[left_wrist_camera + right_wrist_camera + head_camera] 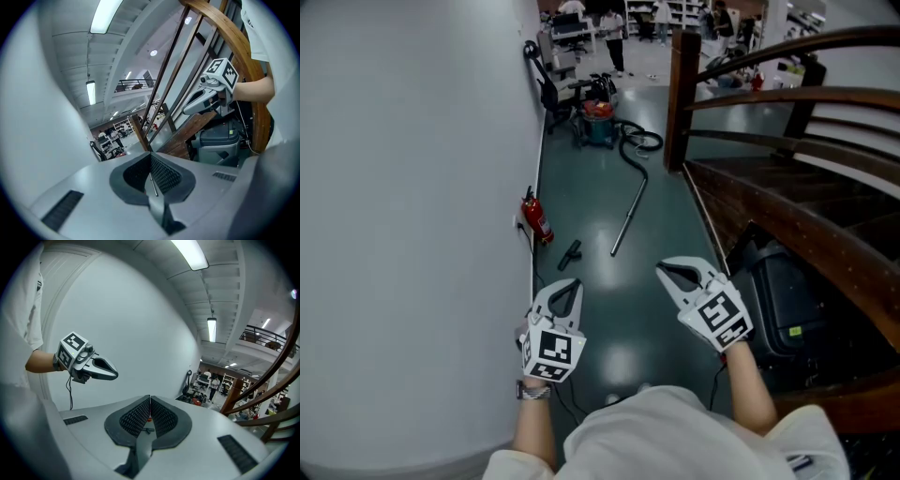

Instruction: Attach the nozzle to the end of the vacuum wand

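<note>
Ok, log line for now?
left hand-held gripper: shut, empty | right hand-held gripper: shut, empty | small black nozzle, long silver wand: apart on floor

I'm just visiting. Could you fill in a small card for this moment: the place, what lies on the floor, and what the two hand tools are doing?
place: corridor, white wall left, wooden staircase right
wand: metal tube lying on the floor
nozzle: small black piece left of the wand's near end, apart from it
vacuum: farther down the corridor
left gripper: shut, empty
right gripper: shut, empty
also: red fire extinguisher by the wall
</note>
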`<state>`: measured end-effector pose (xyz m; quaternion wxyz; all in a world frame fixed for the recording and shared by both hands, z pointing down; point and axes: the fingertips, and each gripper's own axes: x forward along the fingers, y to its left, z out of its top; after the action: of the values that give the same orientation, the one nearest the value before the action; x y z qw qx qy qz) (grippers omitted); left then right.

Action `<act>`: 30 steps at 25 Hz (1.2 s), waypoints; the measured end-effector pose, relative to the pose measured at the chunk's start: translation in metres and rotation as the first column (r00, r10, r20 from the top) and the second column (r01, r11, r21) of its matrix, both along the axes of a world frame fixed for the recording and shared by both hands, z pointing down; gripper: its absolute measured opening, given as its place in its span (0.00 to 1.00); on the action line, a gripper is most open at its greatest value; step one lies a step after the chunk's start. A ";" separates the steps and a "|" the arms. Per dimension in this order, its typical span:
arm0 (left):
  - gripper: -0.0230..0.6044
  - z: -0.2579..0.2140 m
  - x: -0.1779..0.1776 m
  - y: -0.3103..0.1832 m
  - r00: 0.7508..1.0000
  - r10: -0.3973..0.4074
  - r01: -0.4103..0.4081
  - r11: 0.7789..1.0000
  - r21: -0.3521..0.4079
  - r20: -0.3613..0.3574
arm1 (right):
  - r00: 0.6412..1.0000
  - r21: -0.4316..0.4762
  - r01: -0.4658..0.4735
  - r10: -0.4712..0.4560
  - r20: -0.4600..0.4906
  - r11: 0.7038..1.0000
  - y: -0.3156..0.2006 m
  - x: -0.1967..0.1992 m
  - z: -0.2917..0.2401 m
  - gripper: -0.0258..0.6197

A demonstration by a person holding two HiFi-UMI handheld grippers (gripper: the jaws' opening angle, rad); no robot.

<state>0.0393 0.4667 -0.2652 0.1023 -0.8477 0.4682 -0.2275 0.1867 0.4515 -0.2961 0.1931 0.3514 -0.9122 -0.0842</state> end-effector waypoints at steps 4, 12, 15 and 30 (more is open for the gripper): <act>0.03 0.000 0.003 -0.001 1.000 -0.004 0.004 1.000 -0.005 0.002 | 1.000 0.002 0.009 -0.009 -0.006 1.000 -0.002 0.001 -0.002 0.08; 0.03 0.007 0.019 -0.004 1.000 -0.015 0.015 1.000 -0.015 0.010 | 0.999 0.002 0.036 -0.036 -0.006 0.999 -0.008 0.008 0.003 0.08; 0.03 0.006 0.028 -0.009 1.000 -0.015 0.015 1.000 -0.020 0.026 | 0.999 -0.001 0.039 -0.039 0.030 0.999 -0.015 0.009 0.003 0.08; 0.03 0.033 0.027 -0.083 0.999 -0.032 0.032 0.999 -0.042 0.002 | 0.999 -0.023 0.039 -0.038 0.034 0.999 -0.091 0.006 0.027 0.08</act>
<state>0.0662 0.3838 -0.2326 0.0809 -0.8420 0.4767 -0.2394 0.1926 0.3609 -0.2692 0.1804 0.3328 -0.9228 -0.0714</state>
